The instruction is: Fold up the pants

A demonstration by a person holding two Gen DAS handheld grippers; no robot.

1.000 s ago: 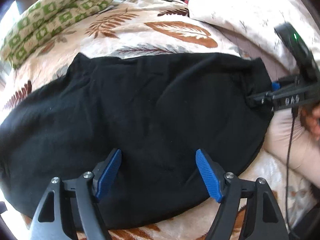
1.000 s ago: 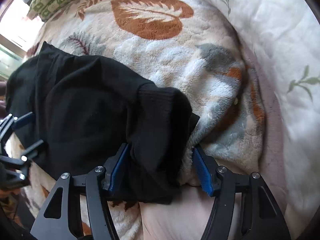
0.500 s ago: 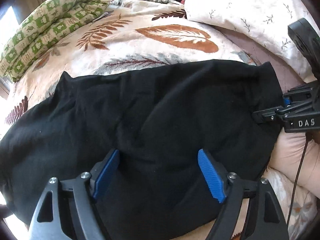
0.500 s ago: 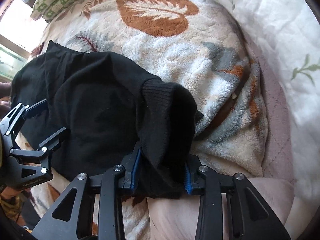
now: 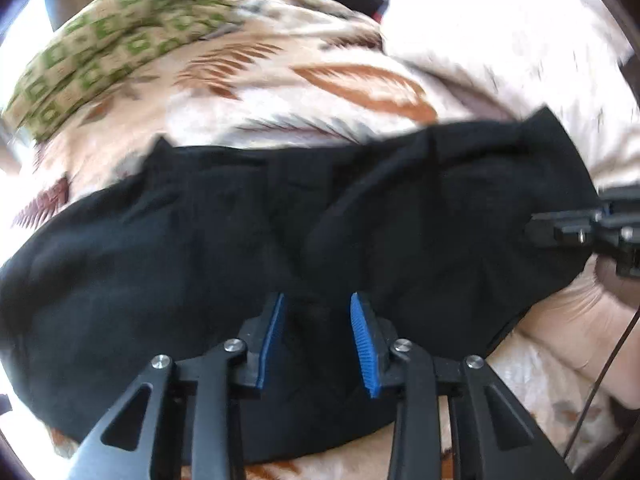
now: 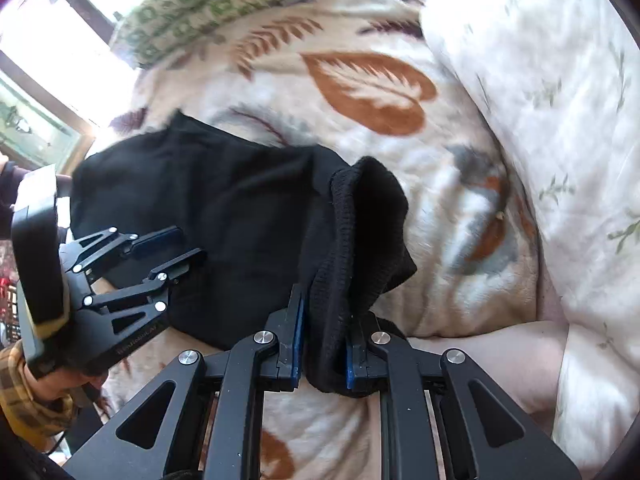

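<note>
Black pants (image 5: 200, 240) lie spread across a leaf-print blanket (image 5: 320, 76) on a bed. My left gripper (image 5: 318, 308) has its blue pads pinched on a bunch of the pants' near edge. My right gripper (image 6: 324, 312) is shut on the ribbed cuff end of the pants (image 6: 360, 232), which stands up in a fold between its pads. In the right wrist view the left gripper (image 6: 176, 248) sits on the pants (image 6: 240, 220) at the left. In the left wrist view the right gripper (image 5: 580, 232) holds the cloth's right end.
A green-patterned pillow (image 5: 100, 60) lies at the far left of the bed. A white floral quilt (image 6: 540, 100) is bunched at the right. A window (image 6: 48, 40) is at the left. The person's yellow plaid sleeve (image 6: 24, 392) shows at lower left.
My left gripper has closed from wide open onto the pants' near edge and bunched the cloth. My right gripper, shut on the cuff, has lifted it a little.
</note>
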